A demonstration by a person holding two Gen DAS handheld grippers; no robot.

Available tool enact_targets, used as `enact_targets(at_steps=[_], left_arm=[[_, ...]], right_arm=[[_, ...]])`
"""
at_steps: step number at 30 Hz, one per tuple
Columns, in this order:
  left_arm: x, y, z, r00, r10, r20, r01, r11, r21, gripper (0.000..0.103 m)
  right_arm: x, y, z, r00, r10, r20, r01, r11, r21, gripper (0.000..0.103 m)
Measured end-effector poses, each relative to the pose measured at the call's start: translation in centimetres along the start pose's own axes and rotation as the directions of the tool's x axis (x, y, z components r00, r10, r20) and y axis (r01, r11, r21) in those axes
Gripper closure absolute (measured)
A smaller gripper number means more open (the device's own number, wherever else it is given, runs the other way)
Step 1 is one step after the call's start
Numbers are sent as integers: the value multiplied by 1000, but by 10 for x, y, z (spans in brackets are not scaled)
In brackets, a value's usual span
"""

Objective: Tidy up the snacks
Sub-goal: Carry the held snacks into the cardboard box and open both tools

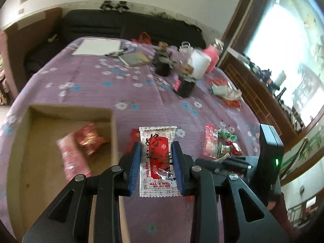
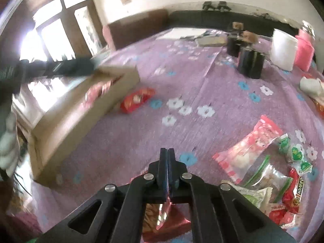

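My left gripper (image 1: 157, 147) is shut on a white and red snack packet (image 1: 157, 162) that stands upright between its blue pads, just right of a cardboard box (image 1: 114, 133). Inside the box lie a red packet (image 1: 89, 139) and a pink one (image 1: 70, 158). In the right wrist view my right gripper (image 2: 167, 151) is shut, pads together, above the purple cloth. A red foil packet (image 2: 162, 220) shows beneath its linkage; whether it is pinched is hidden. Loose snacks (image 2: 263, 172) lie to its right, and another red packet (image 2: 137, 99) lies beside the box (image 2: 81, 117).
The flowered purple cloth (image 1: 91, 77) covers the table. Black jars (image 1: 163, 62), a white container (image 1: 199, 63), a pink bottle (image 1: 212, 57) and papers (image 1: 97, 46) stand at the far side. A dark sofa and a window lie beyond. A gloved hand (image 2: 8, 147) shows at the left.
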State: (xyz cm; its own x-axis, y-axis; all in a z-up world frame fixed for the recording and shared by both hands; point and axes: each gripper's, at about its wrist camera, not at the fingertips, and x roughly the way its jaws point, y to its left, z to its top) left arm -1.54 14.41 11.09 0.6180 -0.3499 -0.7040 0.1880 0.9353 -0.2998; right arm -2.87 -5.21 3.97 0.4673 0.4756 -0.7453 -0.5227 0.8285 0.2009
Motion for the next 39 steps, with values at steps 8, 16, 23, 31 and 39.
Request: enact_targets(at_steps=[8,16,23,31,39], left_arm=[[-46,49,-25,999,9,48,-5,997,-80,75],[-64,91,-45,997,42,64,-31,988,-154,75],[-71,120,-49,995,77,69,-63,980,-191,75],[-52,144,-31,992,123,36,-114,977,-181,75],[-10,163,-9,987,159,-25,-161,969,-185,75]], right_arm=[[-17,-9,-8,1000,22,-16,-21,997,75,46],[-4,43,-33,990,-100,-104,87,989,-121,53],[-19,43,-32,985,-125,-120,122,992,-34,76],[-35,55,15,997,-70,-27,72,994,78,76],[23,114,83,999,42,-24,-40,997,72,76]])
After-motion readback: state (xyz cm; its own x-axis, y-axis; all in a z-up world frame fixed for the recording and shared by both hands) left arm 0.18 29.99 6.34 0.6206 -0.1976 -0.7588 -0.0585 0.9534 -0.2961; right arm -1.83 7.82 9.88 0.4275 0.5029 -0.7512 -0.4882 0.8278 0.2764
